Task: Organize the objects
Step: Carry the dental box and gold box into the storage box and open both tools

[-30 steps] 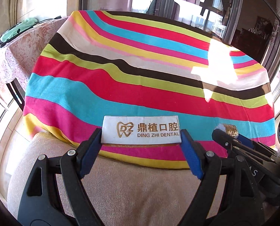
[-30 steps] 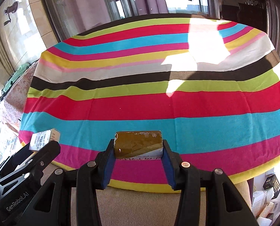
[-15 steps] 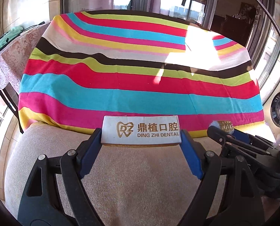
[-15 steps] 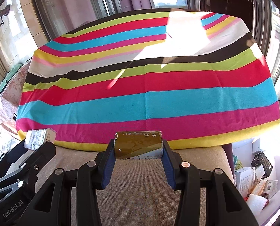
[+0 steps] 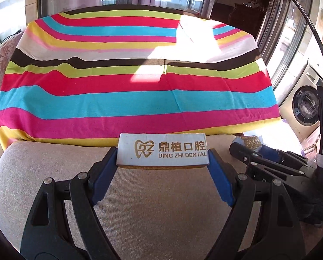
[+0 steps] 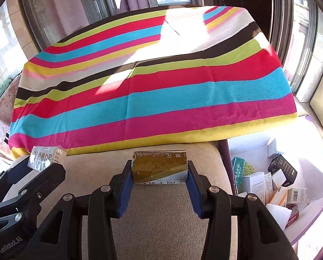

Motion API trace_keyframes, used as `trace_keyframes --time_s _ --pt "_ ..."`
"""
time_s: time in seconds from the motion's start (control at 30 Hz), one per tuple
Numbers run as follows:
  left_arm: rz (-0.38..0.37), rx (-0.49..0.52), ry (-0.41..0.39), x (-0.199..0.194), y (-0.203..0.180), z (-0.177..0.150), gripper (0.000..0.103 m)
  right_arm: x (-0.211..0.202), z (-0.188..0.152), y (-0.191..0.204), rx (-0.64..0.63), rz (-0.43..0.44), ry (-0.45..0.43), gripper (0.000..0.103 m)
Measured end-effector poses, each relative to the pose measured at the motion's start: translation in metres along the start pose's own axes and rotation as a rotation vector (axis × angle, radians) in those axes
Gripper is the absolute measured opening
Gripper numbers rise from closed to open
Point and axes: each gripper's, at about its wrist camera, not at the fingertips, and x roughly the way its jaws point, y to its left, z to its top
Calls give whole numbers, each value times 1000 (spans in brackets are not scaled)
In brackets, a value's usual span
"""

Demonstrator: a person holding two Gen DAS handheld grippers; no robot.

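The left gripper stays clamped on the white Ding Zhi Dental carton, and the right gripper on the gold-wrapped box. Both have drawn back from the striped tablecloth and now hang over the beige cushion, the right swinging toward the white bin of small boxes, which is probably their destination.

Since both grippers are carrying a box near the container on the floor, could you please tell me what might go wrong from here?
1. The left gripper clamps the white dental box only by its ends; the long box could twist loose.
2. The right gripper grips the glossy gold box; that wrapping may slip.
3. The white bin of boxes looks crowded, so a dropped box could land on top and tumble out.
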Motion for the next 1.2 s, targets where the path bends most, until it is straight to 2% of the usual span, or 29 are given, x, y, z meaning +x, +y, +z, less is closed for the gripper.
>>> trace_keyframes --time_s 0.37,0.57,1.0,1.2 --pt "-104 122 30 6 -55 -9 83 -15 -17 -49 63 -88 16 47" --pt "-164 146 47 9 -73 -10 83 -18 -29 -75 91 -152 41 47" --pt "-408 201 147 32 -133 -10 83 -35 -45 -129 163 -322 57 47" --pt "-479 188 214 48 -153 -8 83 -37 -52 -154 195 -381 70 47"
